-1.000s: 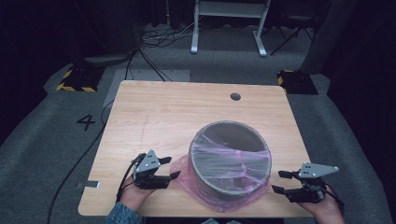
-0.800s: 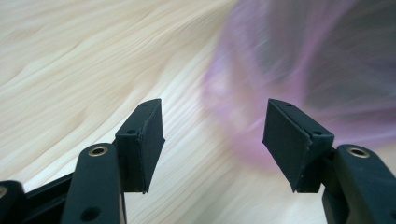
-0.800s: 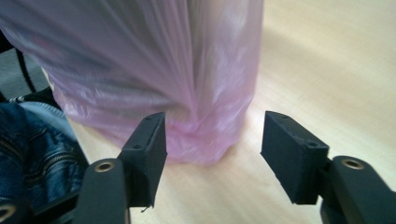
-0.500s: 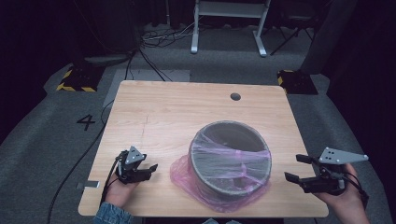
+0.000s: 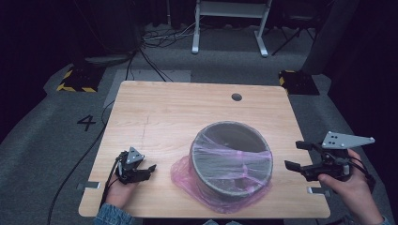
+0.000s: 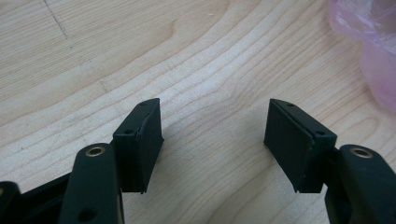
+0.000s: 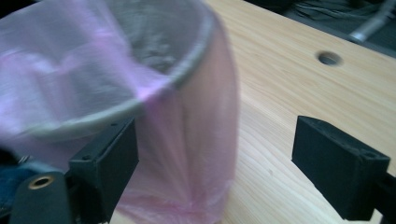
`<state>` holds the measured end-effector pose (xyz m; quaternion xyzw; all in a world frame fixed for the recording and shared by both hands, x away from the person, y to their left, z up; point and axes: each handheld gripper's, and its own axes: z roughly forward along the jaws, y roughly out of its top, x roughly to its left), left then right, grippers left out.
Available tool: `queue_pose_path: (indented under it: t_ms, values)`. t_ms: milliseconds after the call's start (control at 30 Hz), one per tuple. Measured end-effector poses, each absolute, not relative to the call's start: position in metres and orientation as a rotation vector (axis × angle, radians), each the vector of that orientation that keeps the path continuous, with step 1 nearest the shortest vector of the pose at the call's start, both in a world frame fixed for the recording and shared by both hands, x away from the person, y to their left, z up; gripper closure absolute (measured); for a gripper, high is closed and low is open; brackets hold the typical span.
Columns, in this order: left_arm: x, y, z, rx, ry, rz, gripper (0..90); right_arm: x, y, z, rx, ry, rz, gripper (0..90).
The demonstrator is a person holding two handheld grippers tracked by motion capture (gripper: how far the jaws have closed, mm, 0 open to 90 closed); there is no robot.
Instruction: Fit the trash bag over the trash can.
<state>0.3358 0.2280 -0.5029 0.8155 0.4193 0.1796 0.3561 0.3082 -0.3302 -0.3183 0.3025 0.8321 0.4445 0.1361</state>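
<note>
- High view: a grey round bin lined and wrapped with a pink plastic bag is seen standing on the near right part of the wooden worktop. The left tool is held low at the near left, well apart from the bag. The right tool is held raised off the right edge, just beside the bin.
- Left gripper view: the jaws are seen spread apart over bare wood, nothing between them; bag film lies at the far right.
- Right gripper view: the jaws have just been opening and stand wide apart, nothing gripped; the bagged bin rises at the left, a cable hole farther off.
</note>
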Motion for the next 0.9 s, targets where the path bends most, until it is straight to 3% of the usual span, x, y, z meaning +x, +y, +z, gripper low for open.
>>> queue_pose_path:
  t_ms: [167, 200, 267, 300, 367, 467, 900]
  values:
    - [0.336, 0.228, -0.504, 2.098, 1.085, 0.466, 35.1, 0.313, -0.315, -0.303, 0.845, 2.371, 1.250, 14.8]
    - [0.336, 0.228, -0.504, 2.098, 1.084, 0.467, 35.1, 0.314, -0.312, -0.299, 0.830, 2.364, 1.254, 16.9]
    - [0.336, 0.228, -0.504, 2.098, 1.085, 0.467, 35.1, 0.315, -0.306, -0.294, 0.820, 2.392, 1.273, 31.8]
    - [0.336, 0.228, -0.504, 2.098, 1.084, 0.467, 35.1, 0.316, -0.303, -0.293, 0.857, 2.422, 1.285, 33.6]
    - [0.336, 0.228, -0.504, 2.098, 1.084, 0.467, 35.1, 0.321, -0.297, -0.290, 0.988, 2.413, 1.316, 21.8]
    - [0.336, 0.228, -0.504, 2.097, 1.084, 0.467, 35.1, 0.329, -0.286, -0.283, 0.906, 2.399, 1.347, 28.2]
    - [0.336, 0.228, -0.504, 2.097, 1.084, 0.467, 35.1, 0.349, -0.215, -0.271, 0.718, 2.417, 1.405, 24.7]
